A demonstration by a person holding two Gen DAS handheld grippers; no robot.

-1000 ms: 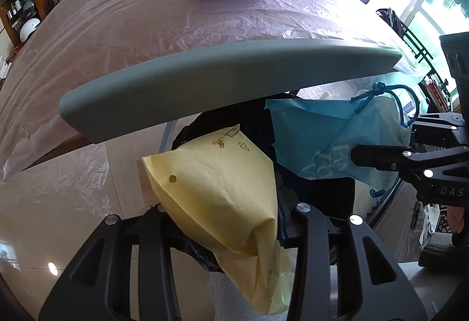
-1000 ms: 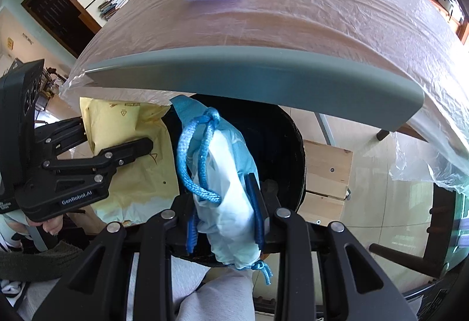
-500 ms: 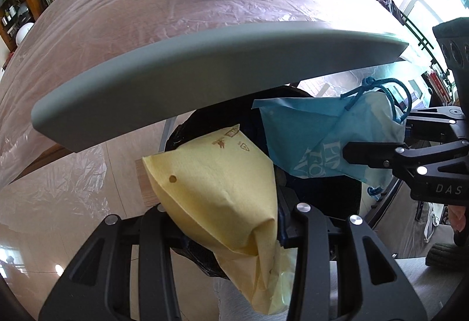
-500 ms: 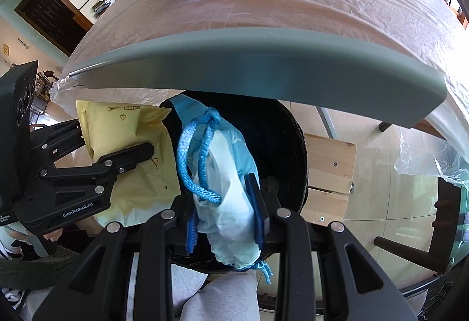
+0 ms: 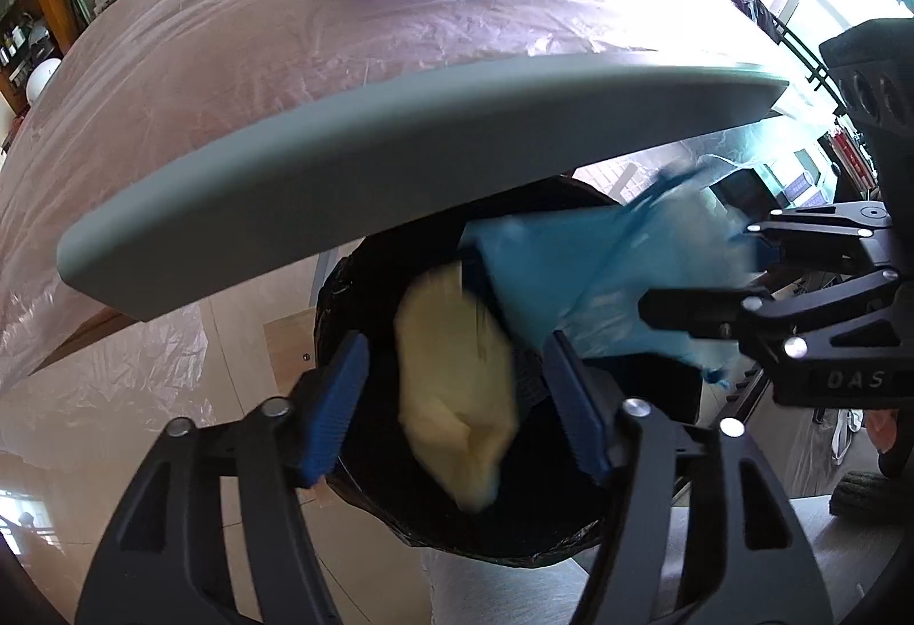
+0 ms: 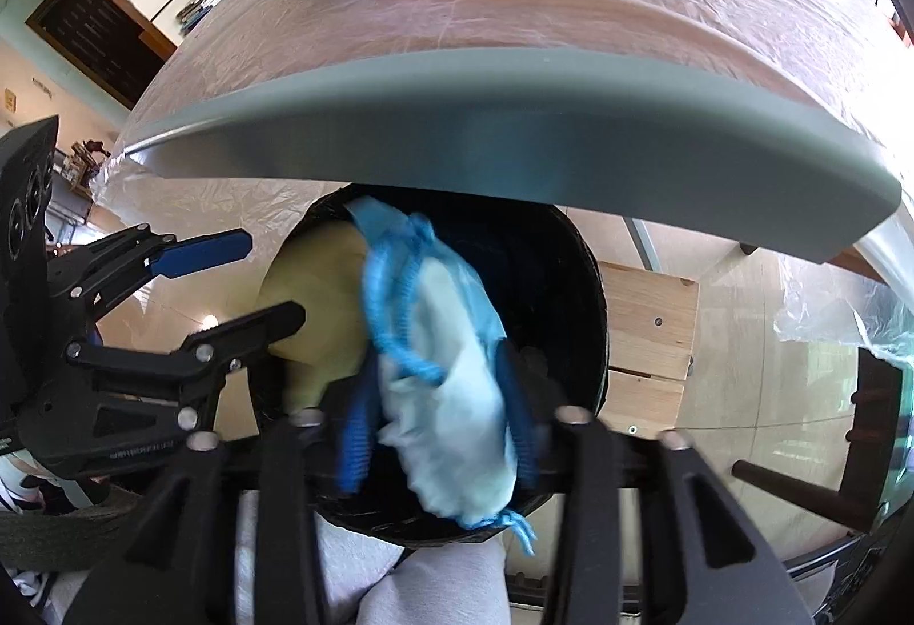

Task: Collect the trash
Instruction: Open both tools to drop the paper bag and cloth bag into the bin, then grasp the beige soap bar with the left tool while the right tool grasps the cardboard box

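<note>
The yellow bag [image 5: 451, 379] hangs blurred between my left gripper [image 5: 457, 396] fingers, which have just been opening and now stand apart from it on both sides, so I judge it is falling free into the black-lined bin [image 5: 365, 488] straight below. The blue drawstring bag [image 6: 440, 373] sits between my right gripper [image 6: 434, 431] fingers, which have also just been opening to a narrower gap; it is smeared with motion and I cannot tell whether the pads [image 6: 517, 408] touch it at all. Beyond both sets of fingertips the grey table edge [image 6: 514, 139] overhangs the far side of the bin mouth. My worry is the blue bag's cord loop [image 6: 394, 305]: it could snag a finger and leave the bag dangling outside the liner. Either bag could also clip the rim and tip onto the floor, since both go in side by side.
</note>
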